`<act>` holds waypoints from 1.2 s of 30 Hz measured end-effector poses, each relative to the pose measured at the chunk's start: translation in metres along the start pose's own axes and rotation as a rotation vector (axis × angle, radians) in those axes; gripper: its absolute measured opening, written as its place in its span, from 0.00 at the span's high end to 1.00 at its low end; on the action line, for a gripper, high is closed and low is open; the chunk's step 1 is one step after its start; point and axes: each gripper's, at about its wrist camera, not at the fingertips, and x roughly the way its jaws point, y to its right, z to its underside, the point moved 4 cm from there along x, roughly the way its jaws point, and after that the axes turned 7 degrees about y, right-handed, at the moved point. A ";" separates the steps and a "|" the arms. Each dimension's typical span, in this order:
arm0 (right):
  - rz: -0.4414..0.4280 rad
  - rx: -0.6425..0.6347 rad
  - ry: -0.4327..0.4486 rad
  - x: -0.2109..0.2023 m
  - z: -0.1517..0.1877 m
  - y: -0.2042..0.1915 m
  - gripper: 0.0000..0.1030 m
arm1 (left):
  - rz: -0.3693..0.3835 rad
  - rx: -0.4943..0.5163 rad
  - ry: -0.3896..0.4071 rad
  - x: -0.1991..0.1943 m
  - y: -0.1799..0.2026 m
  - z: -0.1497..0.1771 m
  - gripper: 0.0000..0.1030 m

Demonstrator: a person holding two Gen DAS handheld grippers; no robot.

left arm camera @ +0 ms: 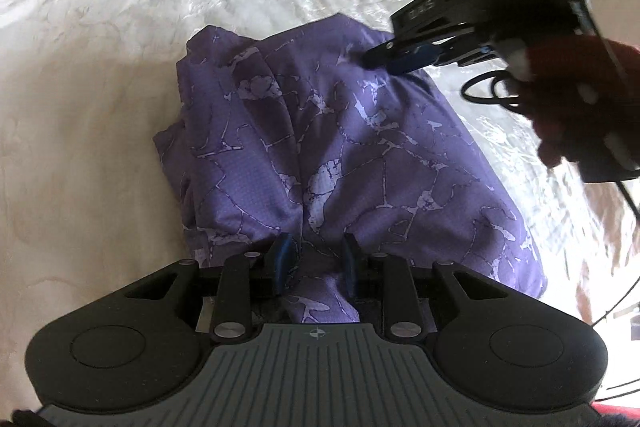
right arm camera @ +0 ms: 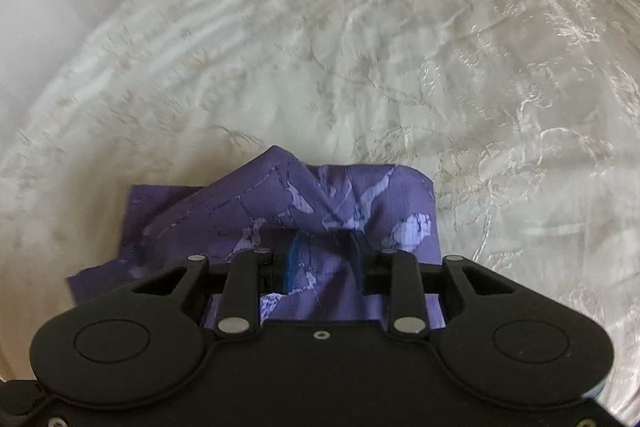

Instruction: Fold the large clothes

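Left wrist view first: the left tongs (left arm camera: 316, 259) are closed down on a bunched ridge of the purple garment with the pale cracked-marble print (left arm camera: 340, 147), the cloth pinched right between the two blue-padded fingers (left arm camera: 283, 259). So that near end of the garment is gathered up at the tongs, and the rest runs away from them in a long crumpled strip across the bed.

Right wrist view: the right tongs (right arm camera: 325, 259) are partly closed with a raised fold of the same purple cloth (right arm camera: 280, 203) between the fingers, pads pressing on it as far as I can see. In the left view those right tongs (left arm camera: 384, 61) come in from the upper right and bite the far end of the garment, pointing steeply down, with a hand in a dark red knit glove (left arm camera: 576, 99) behind them and a black cable looping under it. That part is pretty blurred.

Edges: the garment's far corner sits squared-off just past the right tongs, and a flat layer pokes out to the left underneath the raised fold. All round it is the cream embroidered bedspread (right arm camera: 360, 47), wrinkled but bare, so loads of open room ahead and to both sides. Some cluttered bits at the very far edge of the bed, too small to make out.
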 end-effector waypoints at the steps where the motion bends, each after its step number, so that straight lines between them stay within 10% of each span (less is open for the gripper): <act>1: 0.011 -0.013 -0.016 0.005 -0.001 -0.002 0.61 | -0.002 -0.005 -0.006 0.001 0.000 -0.001 0.74; 23: 0.099 -0.202 -0.086 0.037 0.003 -0.023 0.61 | 0.039 -0.123 -0.043 -0.003 -0.006 -0.005 0.70; 26: 0.074 -0.180 -0.075 0.033 0.003 -0.023 0.54 | 0.097 -0.143 -0.039 -0.004 -0.005 -0.007 0.48; 28: -0.008 -0.142 -0.064 0.029 0.002 -0.023 0.22 | 0.181 -0.155 -0.016 -0.007 -0.003 -0.007 0.10; 30: -0.118 -0.114 -0.050 0.022 0.004 -0.025 0.00 | 0.211 -0.142 -0.001 -0.012 0.001 -0.006 0.05; 36: -0.188 -0.075 0.054 -0.015 0.012 -0.016 0.01 | 0.177 -0.156 0.066 -0.040 -0.009 -0.004 0.04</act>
